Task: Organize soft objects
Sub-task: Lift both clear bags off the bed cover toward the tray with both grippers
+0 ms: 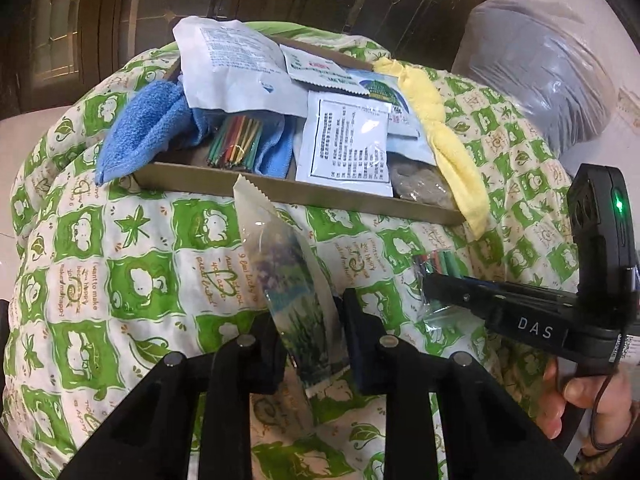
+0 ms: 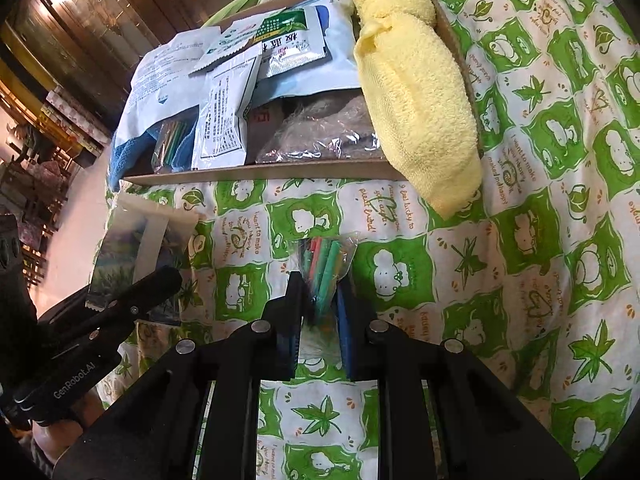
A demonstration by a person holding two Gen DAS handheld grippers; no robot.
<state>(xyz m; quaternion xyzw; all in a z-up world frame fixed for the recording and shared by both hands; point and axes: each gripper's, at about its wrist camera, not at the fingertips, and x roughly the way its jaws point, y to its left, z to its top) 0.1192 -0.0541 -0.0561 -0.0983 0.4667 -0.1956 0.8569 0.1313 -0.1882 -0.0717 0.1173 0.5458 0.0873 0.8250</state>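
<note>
A shallow cardboard box (image 1: 280, 188) (image 2: 280, 171) lies on a green-and-white quilt (image 1: 132, 272) (image 2: 520, 240). It holds white sachets (image 1: 348, 144) (image 2: 224, 120), a blue towel (image 1: 140, 128), a pack of coloured sticks (image 1: 236, 144), and a yellow towel (image 1: 452, 152) (image 2: 416, 92) that hangs over its right end. My left gripper (image 1: 312, 332) is shut on a clear printed packet (image 1: 288, 276) (image 2: 132, 248), held upright in front of the box. My right gripper (image 2: 320, 312) (image 1: 436, 288) is shut on a small clear bag of coloured sticks (image 2: 324, 268) (image 1: 436, 264).
A grey plastic-wrapped bundle (image 1: 552, 76) sits at the back right. Dark wooden cabinets (image 1: 100, 12) stand behind the quilt. A clear bag of brownish material (image 2: 320, 132) fills the box's right part.
</note>
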